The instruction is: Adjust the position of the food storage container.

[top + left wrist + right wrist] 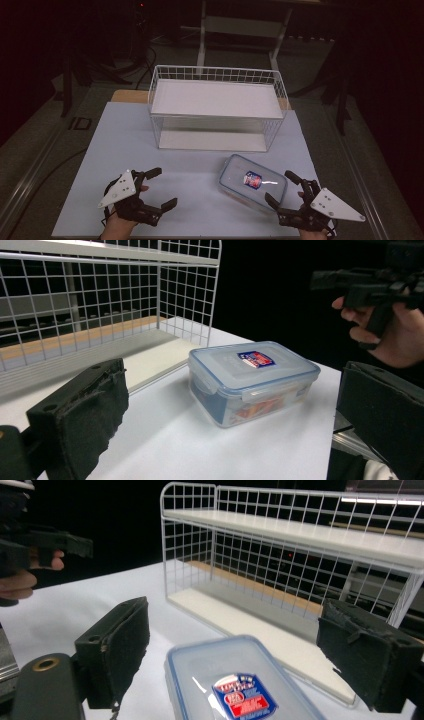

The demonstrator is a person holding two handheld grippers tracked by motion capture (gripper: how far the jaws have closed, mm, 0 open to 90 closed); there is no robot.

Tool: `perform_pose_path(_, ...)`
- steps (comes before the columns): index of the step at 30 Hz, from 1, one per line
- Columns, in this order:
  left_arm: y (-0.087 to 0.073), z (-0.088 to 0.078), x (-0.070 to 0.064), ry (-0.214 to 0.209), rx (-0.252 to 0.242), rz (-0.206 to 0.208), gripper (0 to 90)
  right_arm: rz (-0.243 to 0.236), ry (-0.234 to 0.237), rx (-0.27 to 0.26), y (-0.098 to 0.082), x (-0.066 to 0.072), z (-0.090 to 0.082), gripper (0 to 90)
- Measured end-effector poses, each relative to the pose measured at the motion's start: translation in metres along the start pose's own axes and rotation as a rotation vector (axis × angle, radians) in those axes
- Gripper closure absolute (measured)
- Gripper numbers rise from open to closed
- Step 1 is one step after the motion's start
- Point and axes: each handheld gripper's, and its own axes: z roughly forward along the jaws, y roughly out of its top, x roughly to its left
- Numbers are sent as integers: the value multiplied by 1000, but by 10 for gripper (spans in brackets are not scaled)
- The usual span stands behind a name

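A clear plastic lidded box [252, 182] with a red and blue label lies on the pale table [125, 145], front right. My left gripper [164, 187] rests open at the front left, well clear of the box, jaws pointing right. My right gripper [279, 187] is open at the box's near right corner, apart from it. In the left gripper view the box [252, 380] stands between and beyond my wide jaws, with the right gripper [370, 287] in a hand behind. In the right gripper view the box lid [240, 685] lies low between my open jaws.
A white wire rack [216, 107] with two shelves stands at the back middle of the table, just behind the box. Its wire side [185, 295] and lower shelf [260, 625] show close by. Dark floor and furniture legs surround the table.
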Motion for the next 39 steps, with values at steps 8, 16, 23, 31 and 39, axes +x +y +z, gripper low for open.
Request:
perform_pose_path(8, -1, 1, 1, 0, 2, -1, 2, -9, 11, 55, 12, 1, 0, 128)
perform_pose_path(16, -3, 2, 2, 0, 2, -9, 2, 50, 121, 197, -13, -1, 5, 597)
perform_pose_path(23, -4, 3, 2, -1, 10, -6, 3, 41, 243, 375, -39, 3, 13, 898)
perform_pose_path(31, -6, 5, 3, 1, 14, -12, 3, 14, 259, 489, -52, 1, 17, 900)
perform_pose_path(39, -7, 6, 3, 0, 18, -16, 2, 20, 250, 543, -61, -7, 18, 900)
